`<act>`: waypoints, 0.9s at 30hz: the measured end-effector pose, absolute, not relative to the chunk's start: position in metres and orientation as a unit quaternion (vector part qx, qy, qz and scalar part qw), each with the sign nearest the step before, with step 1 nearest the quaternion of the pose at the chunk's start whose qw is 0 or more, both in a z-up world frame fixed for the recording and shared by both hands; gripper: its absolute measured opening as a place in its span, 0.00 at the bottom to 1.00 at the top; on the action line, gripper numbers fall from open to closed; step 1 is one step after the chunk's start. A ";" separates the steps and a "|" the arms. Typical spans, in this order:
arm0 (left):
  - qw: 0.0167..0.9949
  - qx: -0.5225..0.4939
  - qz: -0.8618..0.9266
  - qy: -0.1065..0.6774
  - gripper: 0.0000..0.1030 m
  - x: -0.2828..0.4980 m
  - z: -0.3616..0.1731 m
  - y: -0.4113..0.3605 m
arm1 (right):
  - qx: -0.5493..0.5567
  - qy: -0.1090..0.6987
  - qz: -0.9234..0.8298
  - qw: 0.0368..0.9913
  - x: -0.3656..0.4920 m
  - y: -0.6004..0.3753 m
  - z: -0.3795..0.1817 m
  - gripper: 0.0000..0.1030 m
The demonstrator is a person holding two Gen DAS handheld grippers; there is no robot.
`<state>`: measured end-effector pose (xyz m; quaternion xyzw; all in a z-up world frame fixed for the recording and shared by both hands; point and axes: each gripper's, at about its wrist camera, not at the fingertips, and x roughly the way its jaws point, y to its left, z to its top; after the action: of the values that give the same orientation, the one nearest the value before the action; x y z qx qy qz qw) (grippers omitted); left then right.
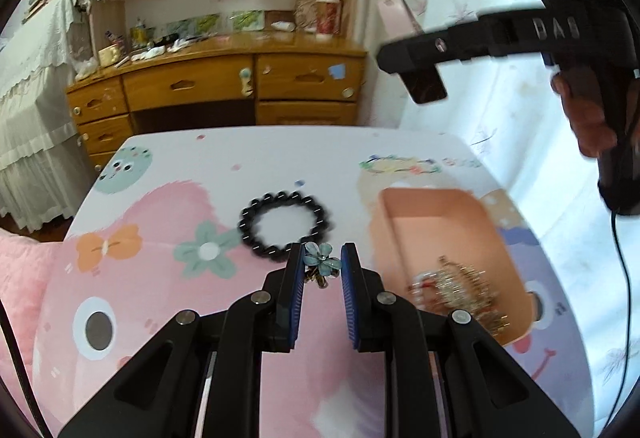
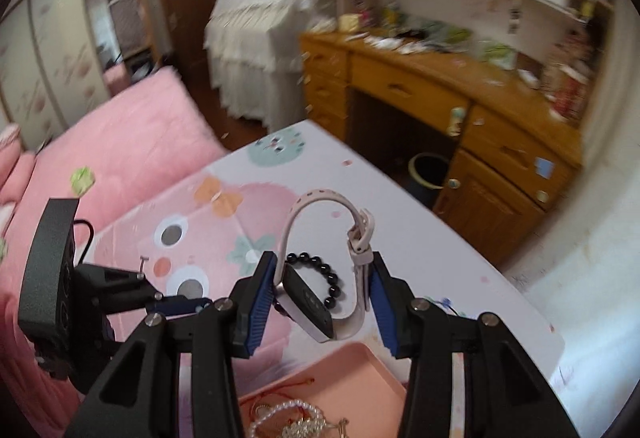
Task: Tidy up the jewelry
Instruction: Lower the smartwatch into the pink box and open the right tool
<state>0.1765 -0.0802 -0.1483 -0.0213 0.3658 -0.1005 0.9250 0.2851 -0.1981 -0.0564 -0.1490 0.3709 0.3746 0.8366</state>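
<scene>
Jewelry is spread over a table with a cartoon-printed cover that fills the lower half of both views. At the lower right of the left wrist view sits a peach tray holding a blurred heap of gold chains; the right wrist view also shows a pearl strand in it at the bottom edge. Right gripper, centre of its view, is clamped on a pink-strapped watch lifted above the tray. A black bead bracelet lies mid-table. Left gripper has its fingers apart around a small blue flower charm.
</scene>
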 end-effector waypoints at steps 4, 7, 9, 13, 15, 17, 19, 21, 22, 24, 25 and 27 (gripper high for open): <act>0.925 -0.018 -0.125 0.359 0.16 0.172 -0.142 -0.096 | -0.151 0.383 0.331 0.849 0.269 -0.220 -0.062 0.44; 0.923 -0.016 -0.140 0.357 0.16 0.168 -0.139 -0.106 | -0.124 0.405 0.293 0.857 0.259 -0.240 -0.073 0.44; 0.921 -0.016 -0.151 0.358 0.16 0.167 -0.137 -0.114 | -0.097 0.421 0.275 0.859 0.251 -0.252 -0.083 0.44; 0.918 -0.007 -0.167 0.360 0.16 0.163 -0.135 -0.129 | -0.036 0.444 0.269 0.854 0.236 -0.271 -0.101 0.45; 0.917 -0.003 -0.171 0.361 0.16 0.162 -0.134 -0.136 | -0.009 0.456 0.267 0.849 0.230 -0.280 -0.111 0.45; 0.915 -0.001 -0.177 0.363 0.16 0.161 -0.134 -0.142 | 0.009 0.466 0.260 0.846 0.225 -0.286 -0.119 0.45; 0.912 0.000 -0.184 0.366 0.16 0.161 -0.135 -0.147 | 0.033 0.471 0.256 0.844 0.219 -0.292 -0.126 0.47; 0.908 0.004 -0.184 0.376 0.16 0.164 -0.136 -0.152 | 0.062 0.480 0.259 0.836 0.216 -0.297 -0.135 0.51; 0.906 0.004 -0.183 0.382 0.16 0.166 -0.137 -0.154 | 0.071 0.485 0.257 0.833 0.215 -0.299 -0.140 0.53; 0.903 -0.004 -0.177 0.392 0.24 0.171 -0.136 -0.154 | 0.084 0.493 0.244 0.831 0.213 -0.304 -0.147 0.57; 0.901 -0.012 -0.177 0.397 0.33 0.173 -0.135 -0.152 | 0.088 0.496 0.237 0.831 0.213 -0.306 -0.149 0.60; 0.898 -0.026 -0.180 0.401 0.44 0.177 -0.133 -0.147 | 0.100 0.492 0.234 0.833 0.210 -0.312 -0.149 0.64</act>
<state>0.1774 -0.1467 -0.1325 -0.0263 0.4014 -0.1802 0.8976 0.2104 -0.3121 -0.1490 0.1001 0.4920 0.2341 0.8326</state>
